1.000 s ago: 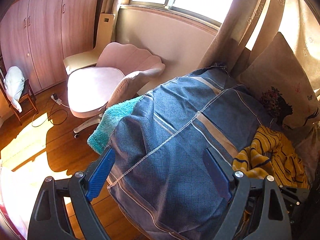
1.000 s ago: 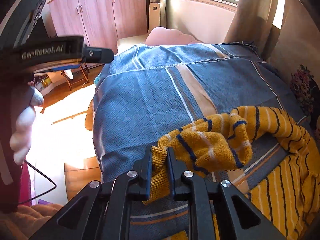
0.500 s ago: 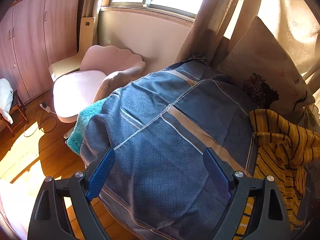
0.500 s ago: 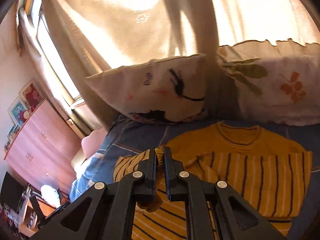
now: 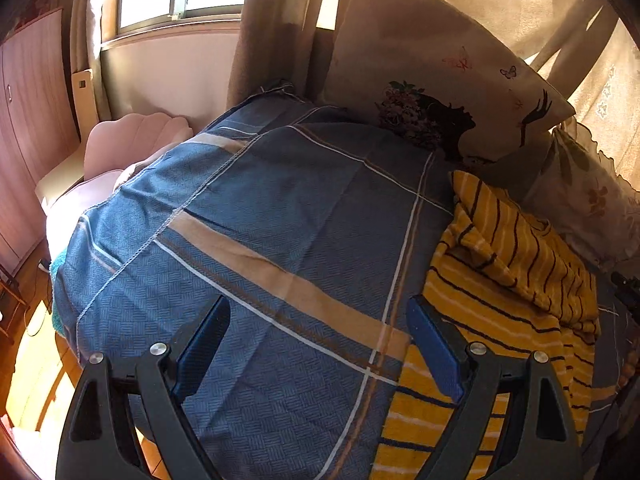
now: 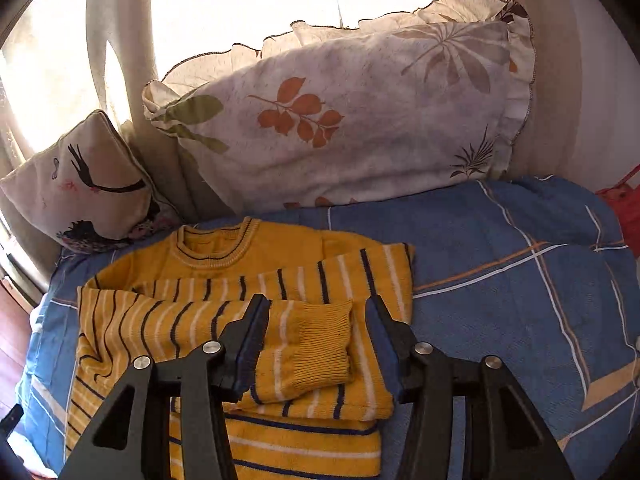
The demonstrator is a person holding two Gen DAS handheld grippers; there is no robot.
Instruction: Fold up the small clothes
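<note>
A small yellow sweater (image 6: 224, 320) with dark and white stripes lies on the blue plaid bedspread (image 6: 500, 280), collar toward the pillows. One sleeve is folded across its body, and the ribbed cuff (image 6: 316, 344) lies between the fingers of my right gripper (image 6: 316, 316), which is open and empty just above it. In the left wrist view the sweater (image 5: 500, 280) lies at the right. My left gripper (image 5: 320, 320) is open and empty over the bare bedspread (image 5: 280, 220), with its right finger (image 5: 434, 350) at the sweater's edge.
A leaf-print pillow (image 6: 340, 120) and a cushion with a bird design (image 6: 80, 184) lean against the curtained window behind the sweater. A pink chair (image 5: 120, 152) and a wooden wardrobe (image 5: 24, 120) stand beyond the bed's left edge. A red object (image 6: 624, 200) lies at far right.
My right gripper carried the sleeve cuff across the sweater's body, then opened and let it go. My left gripper swung right across the bed toward the sweater, staying open.
</note>
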